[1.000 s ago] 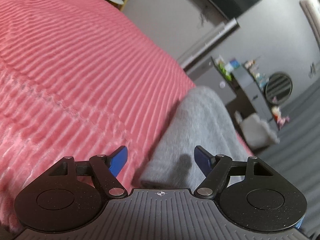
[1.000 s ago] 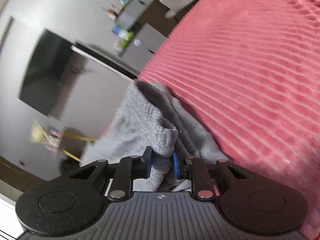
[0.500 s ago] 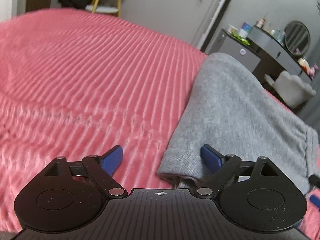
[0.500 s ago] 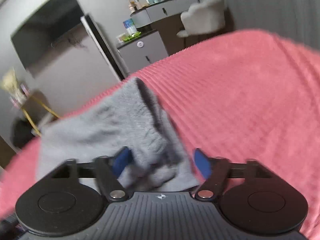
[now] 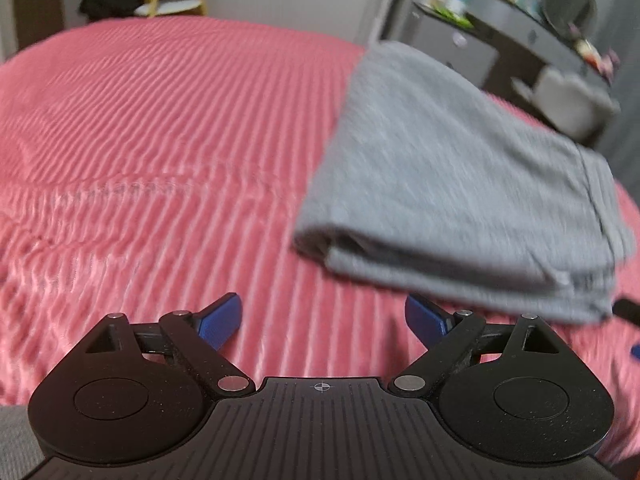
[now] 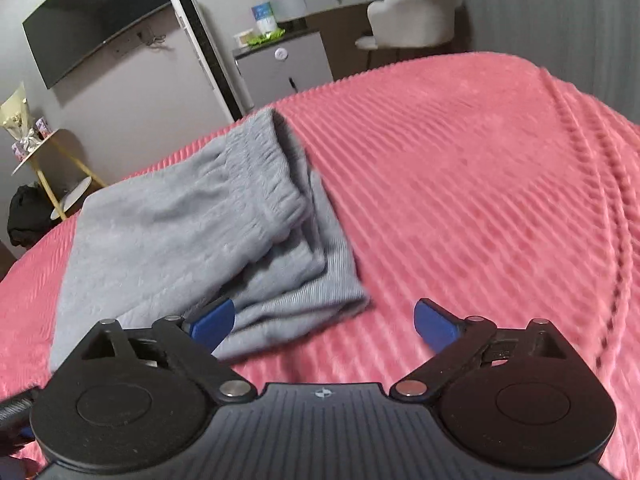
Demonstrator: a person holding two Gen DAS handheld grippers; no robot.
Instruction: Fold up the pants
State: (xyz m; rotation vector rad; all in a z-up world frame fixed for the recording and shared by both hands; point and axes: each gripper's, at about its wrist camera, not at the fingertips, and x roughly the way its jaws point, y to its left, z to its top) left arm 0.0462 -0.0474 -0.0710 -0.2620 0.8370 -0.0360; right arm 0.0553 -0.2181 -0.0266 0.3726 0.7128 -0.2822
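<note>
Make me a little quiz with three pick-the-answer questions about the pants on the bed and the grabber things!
1. Where do the pants lie?
A. on the pink bedspread
B. on the white chair
C. on the floor

2. What colour are the pants?
A. black
B. grey
C. yellow

3. What is the right gripper doing?
A. pinching the waistband
B. open, holding nothing
C. shut tight on the bedspread

Answers:
1 A: the folded bundle rests on the ribbed pink cover in both views.
2 B: the cloth is grey all over, seen also in the left wrist view.
3 B: its jaws have just been opening and stand wide apart; one blue pad is in front of the cloth's edge but nothing is squeezed. The left gripper is open too.
</note>
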